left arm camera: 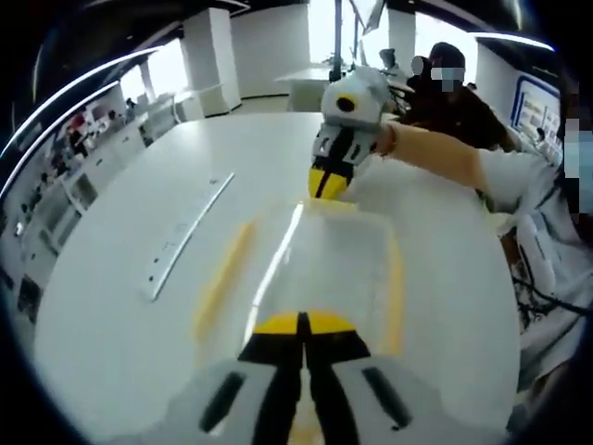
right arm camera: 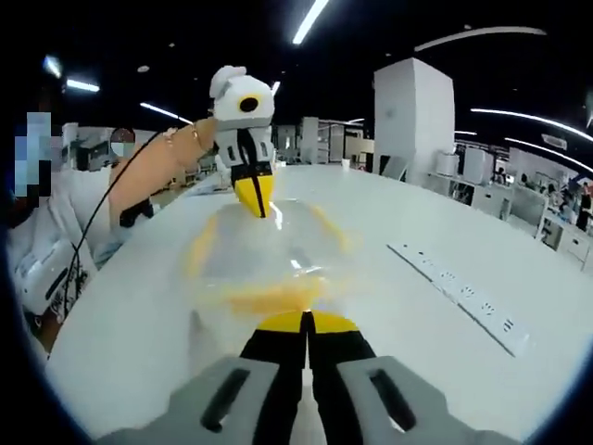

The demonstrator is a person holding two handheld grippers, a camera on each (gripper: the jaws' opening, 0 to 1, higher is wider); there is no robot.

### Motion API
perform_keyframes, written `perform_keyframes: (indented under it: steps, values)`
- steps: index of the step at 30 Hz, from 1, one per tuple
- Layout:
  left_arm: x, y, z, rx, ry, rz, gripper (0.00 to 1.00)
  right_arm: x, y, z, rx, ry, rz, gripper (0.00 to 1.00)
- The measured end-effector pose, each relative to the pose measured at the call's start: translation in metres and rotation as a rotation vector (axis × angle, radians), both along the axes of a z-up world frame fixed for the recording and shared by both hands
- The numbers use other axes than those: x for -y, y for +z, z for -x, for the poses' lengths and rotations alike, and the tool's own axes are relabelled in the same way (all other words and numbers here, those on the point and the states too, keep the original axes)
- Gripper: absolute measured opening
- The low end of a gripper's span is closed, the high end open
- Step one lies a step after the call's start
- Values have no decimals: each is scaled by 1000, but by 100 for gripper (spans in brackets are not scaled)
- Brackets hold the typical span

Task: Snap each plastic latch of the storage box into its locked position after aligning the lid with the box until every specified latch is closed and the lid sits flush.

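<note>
Scene: a clear plastic storage box (left arm camera: 320,264) sits on a white desk (left arm camera: 120,306), lid (right arm camera: 269,246) on top, between two hand-held grippers that face each other across it.
Left hand-held gripper (left arm camera: 302,324): jaws closed together at the near end of the box, tips right at the lid's edge; whether they press a latch is hidden.
Right hand-held gripper (right arm camera: 306,324): jaws likewise drawn together at the opposite end, tips at the box's rim.
Latches: yellow strips (left arm camera: 222,278) run along the long sides; blurred, so locked or not cannot be told.
Handling: likely light, thin-walled and slick, prone to skidding on the smooth desk; the lid probably flexes.
Where to hold: brace one end, push each yellow latch at its middle.
Nearby: a white power strip (left arm camera: 185,236) lies beside the box, apart from it.
</note>
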State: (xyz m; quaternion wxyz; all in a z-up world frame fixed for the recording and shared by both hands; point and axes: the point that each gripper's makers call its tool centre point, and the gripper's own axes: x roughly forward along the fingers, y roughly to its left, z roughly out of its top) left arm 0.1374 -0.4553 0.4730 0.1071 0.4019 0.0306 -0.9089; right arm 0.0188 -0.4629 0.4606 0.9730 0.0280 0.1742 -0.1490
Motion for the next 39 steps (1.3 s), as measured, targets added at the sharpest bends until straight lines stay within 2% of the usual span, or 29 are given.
perform_keyframes:
  steps: [4, 7, 8, 9, 10, 11, 12, 14, 15, 17, 18, 22, 24, 26, 30, 34, 39]
  values:
    - [2, 2, -2, -11, -4, 10, 0, 0, 21, -2, 32, -17, 29, 0]
    - [4, 4, -2, -19, 16, 0, 0, -7, 33, -19, 44, 16, 44, 0]
    - [4, 4, -2, -19, 14, 5, 0, -10, 35, -26, 36, 33, 50, 0]
    - [5, 5, -3, -5, -6, 37, 3, -11, 34, -34, 11, 47, 47, 0]
    - [5, 10, -1, -41, -5, 44, 12, -11, 33, -39, -6, 50, 46, 0]
    - [3, 19, 3, -115, 14, 23, 19, -10, 32, -42, -17, 51, 46, 0]
    - [4, 26, 2, -147, 26, 21, 20, -10, 32, -48, -26, 50, 52, 0]
    - [14, 35, -9, -135, 30, 103, 12, -11, 30, -53, -41, 51, 42, 0]
    - [17, 37, -18, -120, 49, 126, 7, -11, 29, -55, -49, 50, 42, 0]
    - [20, 39, -31, -115, 69, 156, 6, -11, 27, -57, -67, 41, 34, 0]
    - [18, 38, -44, -113, 87, 170, 5, -12, 26, -58, -69, 40, 34, 0]
    - [18, 30, -76, -132, 135, 160, 0, -16, 20, -61, -103, 35, 29, 0]
    - [18, 24, -85, -143, 160, 156, 0, -18, 17, -63, -123, 38, 26, 0]
    - [15, 10, -93, -137, 174, 127, 0, -19, 18, -63, -126, 37, 23, 0]
    - [15, -5, -100, -129, 183, 90, 0, -20, 18, -64, -155, 24, 27, 0]
    - [16, -4, -100, -134, 177, 97, 0, -20, 17, -63, -175, 18, 37, 0]
    - [16, -6, -100, -142, 167, 98, 0, -21, 17, -63, -173, 13, 34, 0]
